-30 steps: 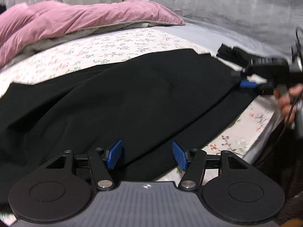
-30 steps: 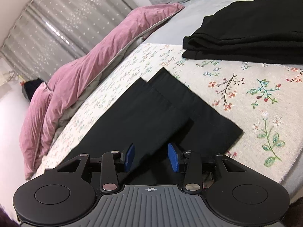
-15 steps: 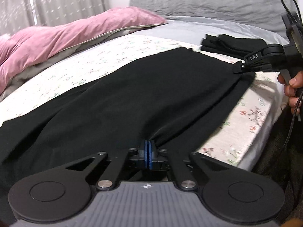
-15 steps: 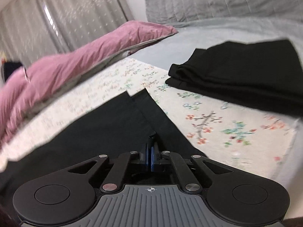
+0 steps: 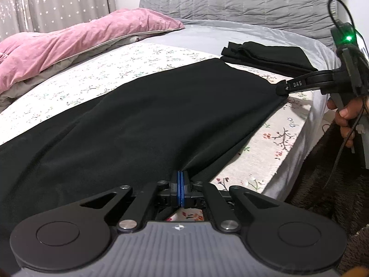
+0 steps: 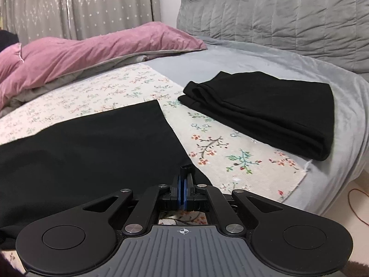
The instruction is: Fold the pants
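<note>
Black pants (image 5: 138, 120) lie spread along the floral sheet, legs together, hem toward the right. My left gripper (image 5: 180, 184) is shut on the pants' near edge and the cloth puckers at its blue pads. My right gripper (image 6: 183, 191) is shut on the near hem corner of the pants (image 6: 92, 143); it also shows in the left wrist view (image 5: 282, 88), pinching the hem and pulling it taut.
A second pair of black pants (image 6: 265, 110) lies folded on the grey blanket beyond the hem. A pink duvet (image 5: 69, 43) is bunched at the far left. The bed edge (image 5: 288, 166) drops to dark carpet at the right. A grey headboard (image 6: 288, 18) stands behind.
Both grippers were open a second ago; they closed on the near edge and hem of the pants. The cloth is now lifted slightly and stretched between them.
</note>
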